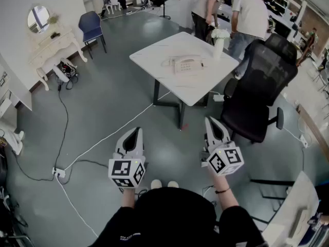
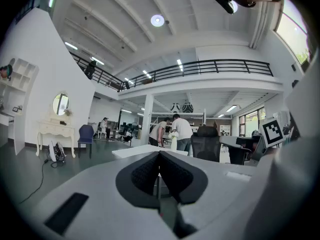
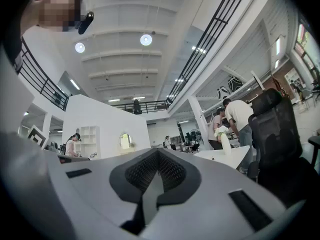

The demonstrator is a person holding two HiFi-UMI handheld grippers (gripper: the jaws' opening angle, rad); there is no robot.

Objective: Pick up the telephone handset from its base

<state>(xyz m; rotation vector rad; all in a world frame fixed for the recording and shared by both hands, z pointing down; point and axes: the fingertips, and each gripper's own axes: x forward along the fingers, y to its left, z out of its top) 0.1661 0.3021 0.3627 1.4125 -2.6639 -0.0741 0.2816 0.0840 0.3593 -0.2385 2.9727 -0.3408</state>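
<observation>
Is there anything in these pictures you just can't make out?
- Beige push-button telephone on the white square table, head view: too small to read its keys.
- Same telephone, left gripper view: hidden; the tabletop lies nearly edge-on, partly behind the shut left gripper.
- Table's right end, right gripper view: covered by the black mesh office chair.

From the head we look steeply down, well back from the surface (image 1: 154,55). Our two gripper cameras sit close behind their fingers (image 2: 142,174), facing roughly level. All three views share that surface and the black chair (image 1: 259,94).
</observation>
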